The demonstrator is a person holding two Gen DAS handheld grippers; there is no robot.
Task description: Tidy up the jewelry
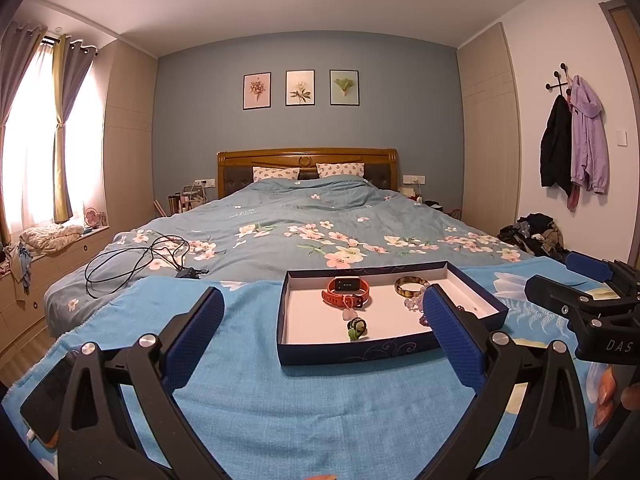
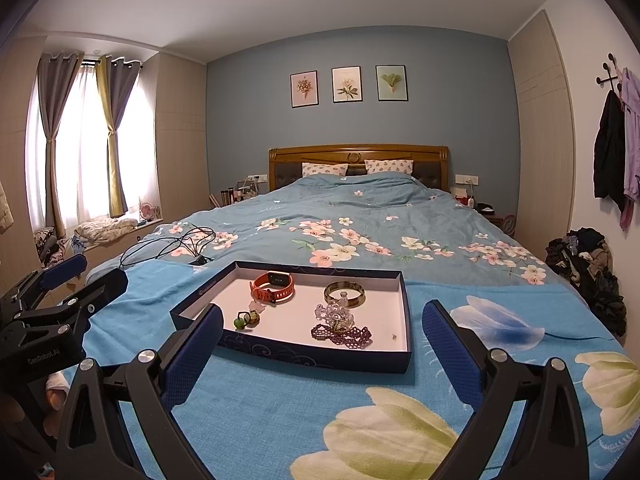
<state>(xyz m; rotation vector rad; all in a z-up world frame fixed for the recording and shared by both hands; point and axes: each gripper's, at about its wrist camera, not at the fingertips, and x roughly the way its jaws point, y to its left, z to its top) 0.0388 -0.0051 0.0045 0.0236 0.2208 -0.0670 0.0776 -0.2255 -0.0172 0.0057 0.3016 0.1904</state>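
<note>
Here, your left gripper [image 1: 324, 330] hangs spread wide and empty over the blue towel [image 1: 256, 408], just short of the tray [image 2: 280, 350]. Your right gripper [image 2: 322, 344] is spread the same way, holding nothing, with the tray just ahead of its tips. The tray lies on the towel at the foot of the bed [image 2: 360, 216]. Inside it you have an orange watch [image 2: 273, 286] at the back, a bangle [image 2: 344, 294] to its right, purple beads [image 2: 344, 334] in front, and a small green piece [image 2: 244, 320] near the left wall. A black cable [image 1: 136, 260] lies on the duvet, well apart.
</note>
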